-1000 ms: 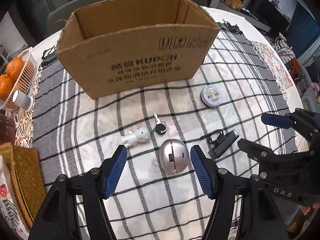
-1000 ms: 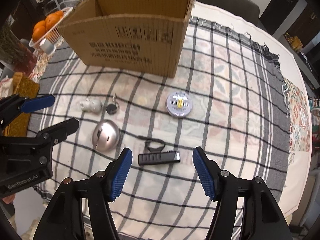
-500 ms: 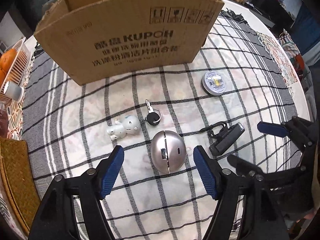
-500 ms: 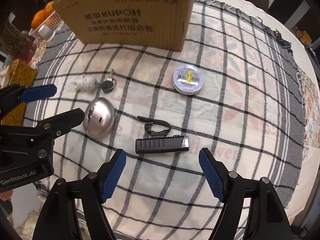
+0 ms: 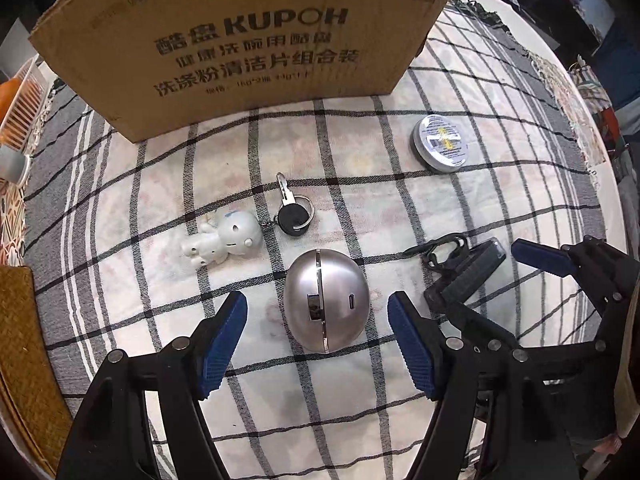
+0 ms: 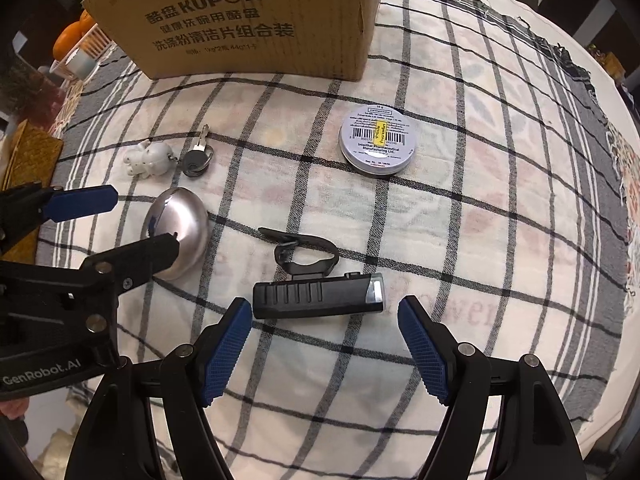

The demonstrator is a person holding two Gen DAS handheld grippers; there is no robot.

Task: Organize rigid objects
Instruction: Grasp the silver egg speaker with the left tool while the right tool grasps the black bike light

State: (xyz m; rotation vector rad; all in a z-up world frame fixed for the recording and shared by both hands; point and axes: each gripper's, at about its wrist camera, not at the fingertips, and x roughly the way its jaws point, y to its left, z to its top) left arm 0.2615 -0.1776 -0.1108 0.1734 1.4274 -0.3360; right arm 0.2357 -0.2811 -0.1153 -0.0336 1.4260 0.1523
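1. Silver egg-shaped case (image 5: pixel 326 300), slit down its middle, lies on plaid cloth (image 5: pixel 360 168) between L gripper (image 5: pixel 318 312) pads; jaws open, just widened, no contact.
2. Black bike light (image 6: pixel 318 296) w/ strap lies between R gripper (image 6: pixel 324 316) pads; jaws open, widened too.
3. Cardboard box (image 5: pixel 248 44) top cut off; L-view light partly hidden.

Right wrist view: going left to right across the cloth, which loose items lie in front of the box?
White figurine → key → black light → round tin. The silver dome is left out: its span overlaps the figurine and the key.
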